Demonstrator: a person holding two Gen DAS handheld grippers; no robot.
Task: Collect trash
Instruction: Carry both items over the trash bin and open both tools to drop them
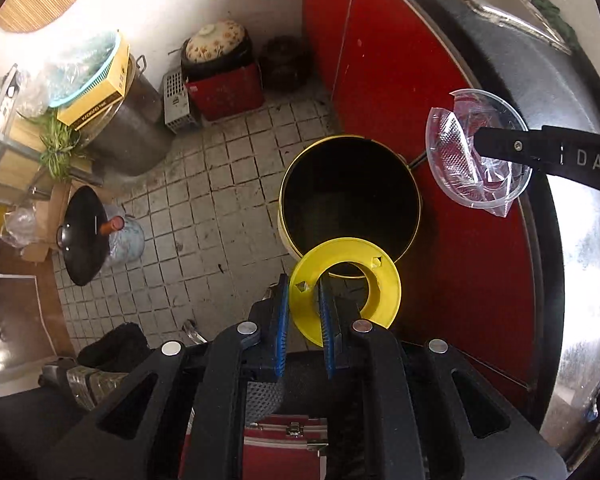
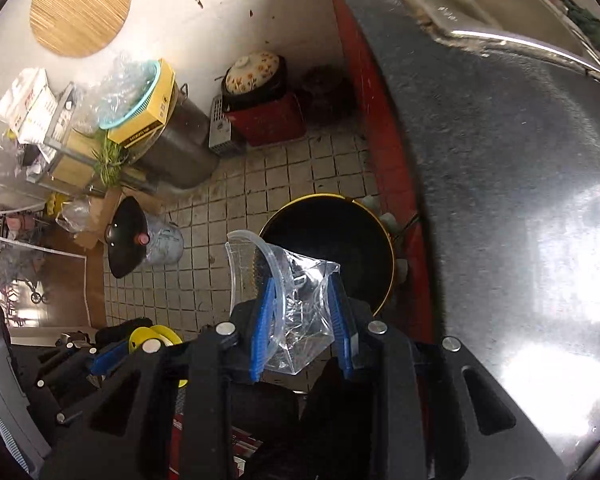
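My left gripper [image 1: 304, 284] clamps a yellow ring [image 1: 346, 282] above the open, dark-looking bin [image 1: 350, 196]. My right gripper [image 2: 302, 280] clamps a clear plastic bowl [image 2: 256, 276] and bag [image 2: 304, 320].

Your right gripper [image 2: 303, 304] points steeply down with its blue pads [image 2: 262, 320] pinching a clear plastic lid [image 2: 260, 264] and a crumpled clear plastic bag [image 2: 306, 320]. Just beyond them the yellow-rimmed bin [image 2: 332, 240] stands open and dark inside on the tiled floor [image 2: 228, 216], beside the red cabinet front [image 2: 384, 140] and steel counter [image 2: 500, 160]. At lower left your left gripper [image 2: 112, 354] carries a yellow ring [image 2: 156, 338].
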